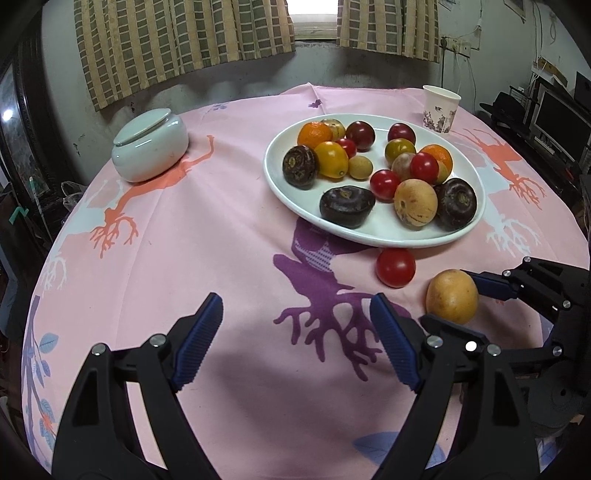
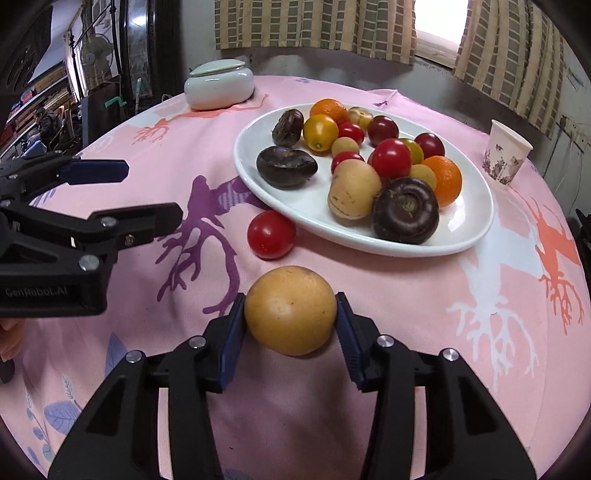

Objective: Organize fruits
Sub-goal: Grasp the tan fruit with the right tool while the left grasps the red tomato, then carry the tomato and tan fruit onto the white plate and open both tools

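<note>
**Yellow fruit gripped beside the plate**

The right tool [image 2: 290, 319] clamps a round yellow fruit [image 2: 290, 310] on the table's near side, just short of the white plate [image 2: 476, 206], probably to carry it to the fruit heaped there. A red tomato [image 2: 270, 235] lies loose against the plate's rim. The left tool [image 1: 295, 339] hangs spread and empty over the cloth. Its body reads "GenRobot.AI".

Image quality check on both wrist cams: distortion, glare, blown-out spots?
Left wrist: strong fisheye bend with dark corners, window blown out, fruit sharp. Right wrist: same bend, window overexposed, soft shadow under the right gripper and its yellow fruit.
</note>
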Available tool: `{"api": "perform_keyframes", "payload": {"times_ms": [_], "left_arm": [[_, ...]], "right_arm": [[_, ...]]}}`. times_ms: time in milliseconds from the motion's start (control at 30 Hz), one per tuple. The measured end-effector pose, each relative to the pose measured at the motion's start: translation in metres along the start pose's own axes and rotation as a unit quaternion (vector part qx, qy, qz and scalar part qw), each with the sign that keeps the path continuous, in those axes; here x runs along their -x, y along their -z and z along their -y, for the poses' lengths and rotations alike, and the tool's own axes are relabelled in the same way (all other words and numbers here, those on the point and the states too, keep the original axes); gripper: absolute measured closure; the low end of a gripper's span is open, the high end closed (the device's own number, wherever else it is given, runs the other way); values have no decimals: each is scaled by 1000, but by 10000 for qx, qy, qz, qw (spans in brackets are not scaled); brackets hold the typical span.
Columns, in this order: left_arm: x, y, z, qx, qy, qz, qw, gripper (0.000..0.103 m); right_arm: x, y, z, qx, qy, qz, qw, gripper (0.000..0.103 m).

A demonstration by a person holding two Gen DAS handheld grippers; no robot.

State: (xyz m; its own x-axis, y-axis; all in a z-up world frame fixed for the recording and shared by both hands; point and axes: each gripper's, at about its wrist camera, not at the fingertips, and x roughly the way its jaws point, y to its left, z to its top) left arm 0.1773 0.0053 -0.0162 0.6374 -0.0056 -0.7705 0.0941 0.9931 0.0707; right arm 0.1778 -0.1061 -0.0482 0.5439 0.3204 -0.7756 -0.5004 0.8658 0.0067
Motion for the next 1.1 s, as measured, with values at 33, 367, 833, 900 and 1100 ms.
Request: {"api": "perform_keyframes", "payload": {"times_ms": [33,367,833,900,1100], "left_arm": [[-1,0,2,-8,15,-17,10000,19],[-15,-3,40,-274,289,-143,9991,19],[-46,-14,59,-134,412,-287,9986,60],[-40,-12,64,-312,455,-267,9981,74],[-10,-11,43,-89,734,-103,9972,74]], "right_arm": [[1,0,2,-38,-34,12,10000,56],[41,20,37,-303,62,191,9993,56],[65,29,51,-441,-213,432,9979,56],[65,29,50,-438,-198,421,9980,56],[67,26,48,-418,-148,453,9980,56]]}}
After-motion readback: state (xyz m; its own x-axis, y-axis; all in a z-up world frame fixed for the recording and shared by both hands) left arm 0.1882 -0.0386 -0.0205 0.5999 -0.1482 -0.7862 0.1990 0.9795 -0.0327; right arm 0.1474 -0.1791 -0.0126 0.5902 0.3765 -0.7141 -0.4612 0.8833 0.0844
